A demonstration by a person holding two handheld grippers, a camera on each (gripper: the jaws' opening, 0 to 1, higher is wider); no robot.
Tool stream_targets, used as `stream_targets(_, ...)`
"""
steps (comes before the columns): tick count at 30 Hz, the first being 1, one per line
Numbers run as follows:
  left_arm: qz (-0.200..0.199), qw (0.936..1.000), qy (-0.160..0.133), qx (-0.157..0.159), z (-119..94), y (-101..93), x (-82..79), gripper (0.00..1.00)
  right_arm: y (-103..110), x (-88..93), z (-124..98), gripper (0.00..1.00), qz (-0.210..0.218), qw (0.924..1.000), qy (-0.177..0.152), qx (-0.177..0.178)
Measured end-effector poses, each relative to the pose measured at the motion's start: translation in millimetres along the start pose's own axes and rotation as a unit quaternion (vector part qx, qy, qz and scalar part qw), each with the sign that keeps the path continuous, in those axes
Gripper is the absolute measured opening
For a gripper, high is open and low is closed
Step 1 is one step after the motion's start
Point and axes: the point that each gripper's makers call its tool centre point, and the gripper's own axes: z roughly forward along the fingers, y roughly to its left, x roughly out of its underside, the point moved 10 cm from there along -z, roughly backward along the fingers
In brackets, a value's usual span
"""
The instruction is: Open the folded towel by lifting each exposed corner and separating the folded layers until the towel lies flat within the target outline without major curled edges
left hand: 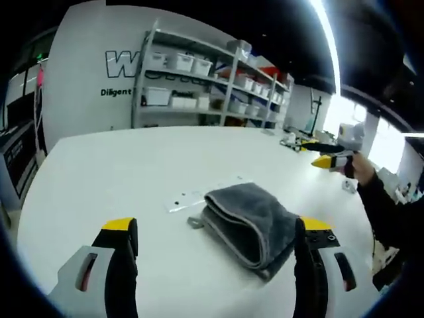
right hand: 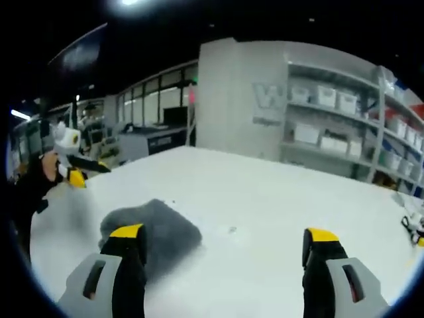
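In the left gripper view, the left gripper (left hand: 216, 242) is held above the near edge of a white desk (left hand: 126, 165), its two yellow-tipped jaws spread wide apart with nothing between them. Just beyond them, a grey towel (left hand: 252, 222) is seen lying folded on the desk, towards the near edge, its folded layers stacked and its rounded fold turned to the left jaw's side. Touching its far side, a flat pale sheet (left hand: 199, 195) is laid on the desk, and a small grey tab (left hand: 195, 222) is found just beside the towel's near left corner. Behind the desk's far edge, metal shelves (left hand: 212, 83) loaded with white bins are set against a wall bearing lettering. At the right of this view, the right gripper (left hand: 322, 161) is held in a hand (left hand: 363, 169) with a dark sleeve, above the desk's right edge and well apart from the towel. In the right gripper view, the left gripper (right hand: 78, 175) is seen at the far left, held in a hand above the desk (right hand: 265, 199). The towel (right hand: 156, 228) is seen blurred, lying behind the left jaw of the right gripper (right hand: 224, 248), partly hidden by it. The right gripper's jaws are likewise spread wide and empty. Shelves (right hand: 351, 126) are seen at the right.
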Motion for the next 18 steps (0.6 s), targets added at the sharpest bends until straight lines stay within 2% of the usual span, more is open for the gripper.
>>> stream_targets(11,-0.013,0.9998,0.011,0.009,5,-8.1,12.4,0.95,4,12.0,0,0.98,0.015,0.9999,0.004,0.002)
stream_targets(12,-0.016,0.9997,0.012,0.013,7,0.5,9.9,0.94,6,13.2,1,0.97,0.018,0.9998,0.005,-0.001)
stream_targets(18,-0.028,0.9991,0.02,0.023,12,-4.2,18.1,0.91,18,21.5,4,0.96,0.025,0.9995,0.011,-0.017)
